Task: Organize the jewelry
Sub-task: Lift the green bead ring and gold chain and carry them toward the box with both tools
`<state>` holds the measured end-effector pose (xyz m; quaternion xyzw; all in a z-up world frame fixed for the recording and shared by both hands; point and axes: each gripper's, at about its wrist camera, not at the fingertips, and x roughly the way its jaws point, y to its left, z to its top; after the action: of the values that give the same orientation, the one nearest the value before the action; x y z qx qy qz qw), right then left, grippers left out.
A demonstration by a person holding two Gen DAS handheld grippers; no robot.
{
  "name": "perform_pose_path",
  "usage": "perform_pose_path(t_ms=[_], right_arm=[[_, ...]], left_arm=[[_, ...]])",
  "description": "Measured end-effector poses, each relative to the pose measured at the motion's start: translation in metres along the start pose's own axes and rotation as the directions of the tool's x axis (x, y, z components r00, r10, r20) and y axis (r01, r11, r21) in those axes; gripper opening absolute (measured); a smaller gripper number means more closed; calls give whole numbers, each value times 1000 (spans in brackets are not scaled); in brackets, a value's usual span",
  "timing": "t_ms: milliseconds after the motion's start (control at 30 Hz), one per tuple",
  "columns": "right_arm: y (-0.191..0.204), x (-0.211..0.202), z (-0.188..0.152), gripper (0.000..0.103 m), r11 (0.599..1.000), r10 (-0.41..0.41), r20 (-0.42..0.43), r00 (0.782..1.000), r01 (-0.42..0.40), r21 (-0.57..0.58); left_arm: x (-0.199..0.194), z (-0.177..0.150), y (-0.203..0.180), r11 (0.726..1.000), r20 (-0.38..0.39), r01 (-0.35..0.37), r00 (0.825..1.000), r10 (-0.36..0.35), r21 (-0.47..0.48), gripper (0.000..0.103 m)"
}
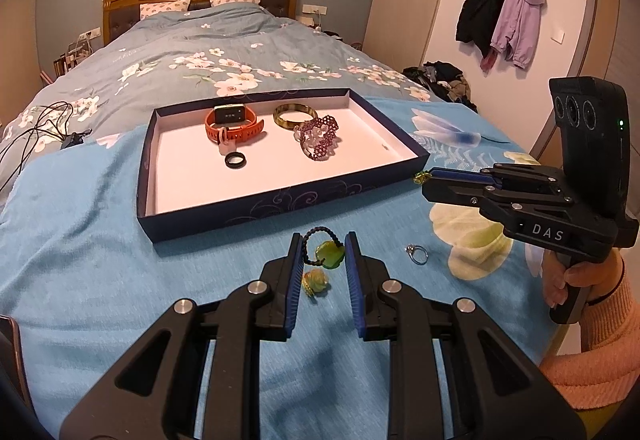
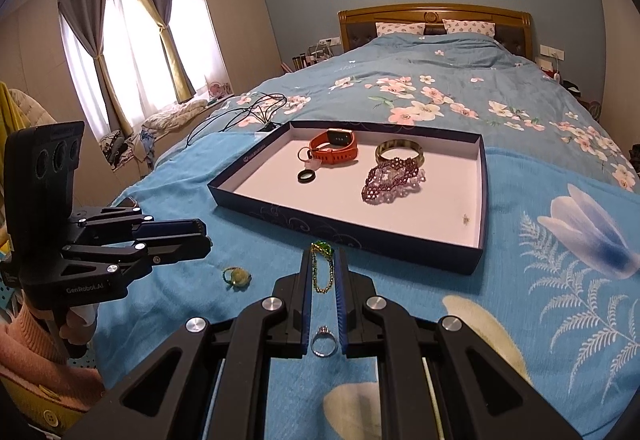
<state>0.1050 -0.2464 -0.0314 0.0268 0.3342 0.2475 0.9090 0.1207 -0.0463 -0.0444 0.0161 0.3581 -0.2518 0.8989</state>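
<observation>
A dark blue tray [image 1: 276,195] [image 2: 352,236] with a white floor lies on the blue cloth. It holds an orange watch [image 1: 234,121], a black ring [image 1: 235,161], a brown bangle [image 1: 294,115] and a purple beaded bracelet [image 1: 318,137]. My left gripper [image 1: 322,240] is open around a green pendant on a black cord [image 1: 330,255]; a pale yellow-green charm [image 1: 316,280] lies below it. My right gripper [image 2: 323,252] [image 1: 426,175] is shut on a green-and-gold chain [image 2: 323,268], held just short of the tray's near wall. A silver ring [image 2: 324,340] [image 1: 418,254] lies on the cloth.
The cloth covers the foot of a floral bed [image 1: 224,51]. Black cables [image 1: 40,127] lie at the left by the tray. Coats [image 1: 500,15] hang on the right wall. A clothes pile [image 1: 444,77] sits beyond the bed's right edge.
</observation>
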Motion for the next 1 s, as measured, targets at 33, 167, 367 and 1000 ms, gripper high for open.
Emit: perform_pose_path(t_ms=[33,167,367,1000], right_arm=[[0,0,1,9,1000,-1,2,1000,1,-1],[-1,2,5,9,1000,-1,7,1000,1,-2],[-4,5,10,9,1000,-1,11,1000,1,-1],[-11,9,23,9,1000,-4,22,1000,4,-2]], left_arm=[[0,1,0,1000,2,-1,1000,1,1,21],[0,4,1,1000,8,-5,1000,5,1,21],[2,8,2,1000,14,-12,1000,12,1,21],[6,20,8,1000,25,-26,999,25,2,21]])
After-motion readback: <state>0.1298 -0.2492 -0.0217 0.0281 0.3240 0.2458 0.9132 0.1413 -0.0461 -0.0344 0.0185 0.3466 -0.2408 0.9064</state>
